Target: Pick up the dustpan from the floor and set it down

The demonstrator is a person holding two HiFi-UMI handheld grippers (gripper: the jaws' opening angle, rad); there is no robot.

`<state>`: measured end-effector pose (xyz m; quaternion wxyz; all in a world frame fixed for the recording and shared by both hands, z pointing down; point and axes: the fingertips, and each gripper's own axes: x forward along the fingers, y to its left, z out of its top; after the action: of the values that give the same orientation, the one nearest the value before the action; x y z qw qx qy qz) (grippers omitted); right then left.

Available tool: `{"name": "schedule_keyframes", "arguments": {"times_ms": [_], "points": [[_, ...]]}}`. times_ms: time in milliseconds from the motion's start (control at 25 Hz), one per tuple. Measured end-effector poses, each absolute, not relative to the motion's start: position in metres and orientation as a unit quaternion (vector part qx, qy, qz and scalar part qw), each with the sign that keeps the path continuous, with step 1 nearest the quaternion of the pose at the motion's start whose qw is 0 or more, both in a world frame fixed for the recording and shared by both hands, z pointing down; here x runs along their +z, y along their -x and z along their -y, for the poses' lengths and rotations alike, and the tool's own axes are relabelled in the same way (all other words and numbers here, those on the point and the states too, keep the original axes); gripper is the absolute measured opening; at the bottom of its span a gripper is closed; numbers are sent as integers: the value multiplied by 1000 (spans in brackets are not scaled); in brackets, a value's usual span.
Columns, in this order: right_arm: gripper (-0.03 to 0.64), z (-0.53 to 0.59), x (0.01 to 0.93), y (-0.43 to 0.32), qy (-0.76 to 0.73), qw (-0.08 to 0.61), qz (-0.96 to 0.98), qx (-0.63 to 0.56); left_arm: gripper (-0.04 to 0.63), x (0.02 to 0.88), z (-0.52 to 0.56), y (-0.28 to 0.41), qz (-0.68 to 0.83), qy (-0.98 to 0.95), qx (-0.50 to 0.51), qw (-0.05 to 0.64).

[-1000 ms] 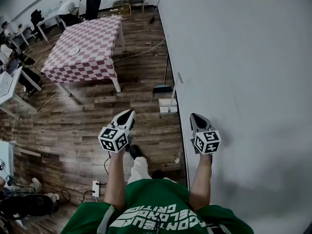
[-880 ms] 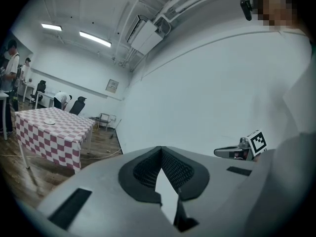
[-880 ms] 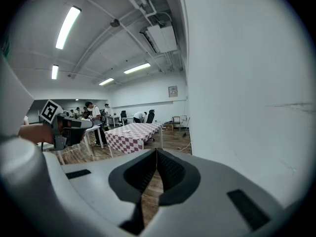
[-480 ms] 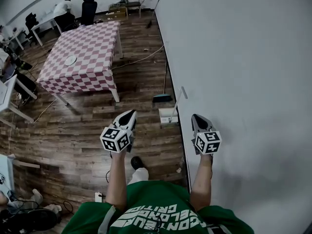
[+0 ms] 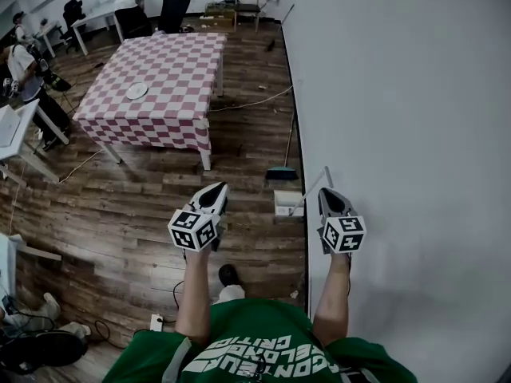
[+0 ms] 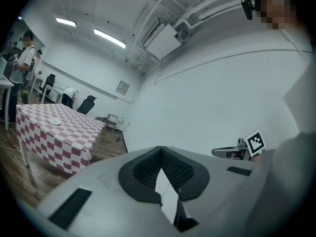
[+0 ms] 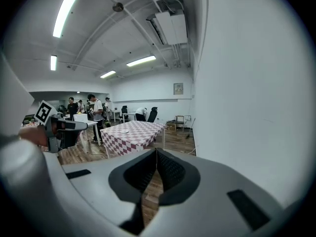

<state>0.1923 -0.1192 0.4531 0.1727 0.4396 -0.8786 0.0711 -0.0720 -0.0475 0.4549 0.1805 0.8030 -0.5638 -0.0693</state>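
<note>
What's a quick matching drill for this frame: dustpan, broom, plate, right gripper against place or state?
1 dustpan
2 broom
3 plate
4 right gripper

a on the checked table
b jaws shut, nothing between them
c white, on the floor, handle slanting up
d upright against the wall, beyond the dustpan

Pairs: 1-c, 2-d, 3-a, 4-b

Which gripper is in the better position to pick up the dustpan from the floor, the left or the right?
Probably the right gripper: in the head view the dustpan by the wall has its handle close beside it. The left gripper is farther away.
</note>
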Motion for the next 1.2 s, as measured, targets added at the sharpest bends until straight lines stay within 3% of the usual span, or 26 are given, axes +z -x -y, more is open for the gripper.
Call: {"name": "schedule_keyframes", "arguments": {"times_ms": [440,760,1200], "points": [[8,168,483,-106,-406,168,894,83,3,473,92,151,584,-790,-48,180],[8,214,500,-118,-423,161,885,111,3,481,147,148,568,-802,-30,184],[8,338,505,-172,-455,152,868,127,3,476,290,93,523,-834,-2,175]]}}
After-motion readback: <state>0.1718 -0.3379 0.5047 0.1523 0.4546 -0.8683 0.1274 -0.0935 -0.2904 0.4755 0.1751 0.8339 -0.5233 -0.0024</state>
